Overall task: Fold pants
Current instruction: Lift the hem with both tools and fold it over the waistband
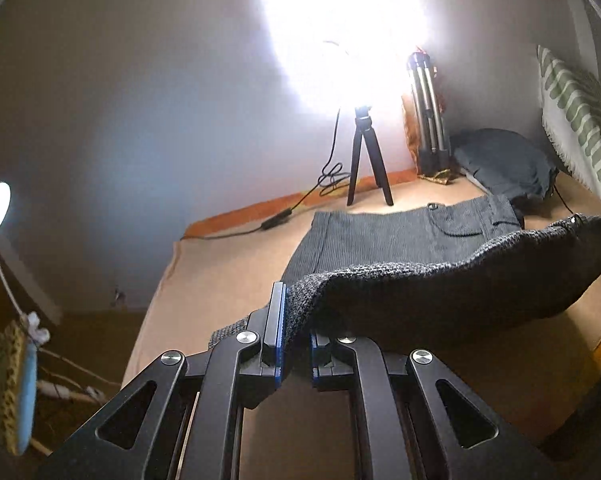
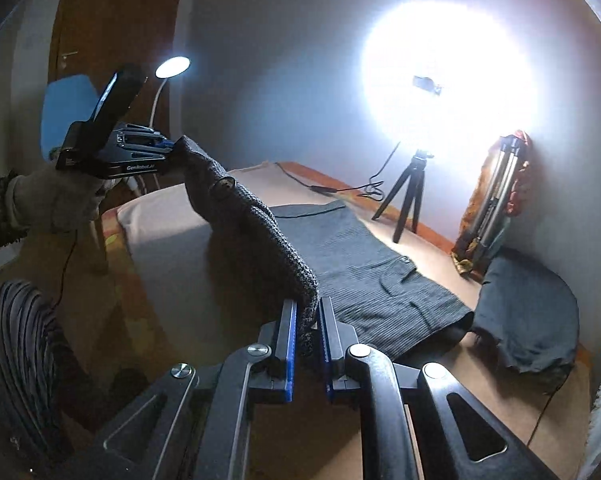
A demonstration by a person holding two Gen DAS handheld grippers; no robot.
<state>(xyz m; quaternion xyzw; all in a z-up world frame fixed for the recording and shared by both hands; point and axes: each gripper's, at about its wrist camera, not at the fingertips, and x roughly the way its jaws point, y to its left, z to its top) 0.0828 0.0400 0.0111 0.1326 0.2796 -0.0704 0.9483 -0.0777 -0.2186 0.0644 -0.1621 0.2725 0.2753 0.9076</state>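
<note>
Together we held the pants (image 2: 256,232) lifted above the bed (image 2: 160,216), one edge stretched between both claws. Our left claw (image 1: 296,332) pinched the fabric near the tripod light's (image 1: 364,152) side; our right claw (image 2: 308,328) gripped the other end. Only the right view showed the left claw (image 2: 172,146) whole and the hand (image 2: 52,196) behind it, while the lower pants lay flat.

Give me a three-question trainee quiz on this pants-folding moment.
1. True or false: the left gripper is shut on the pants.
2. What stands under the bright light: A tripod, B chair, C ladder?
3. Fill in: the lifted edge of the pants hangs between both grippers, the right gripper holding the ____ end in the right wrist view.

Key: 1 true; 2 A; 3 near.
</note>
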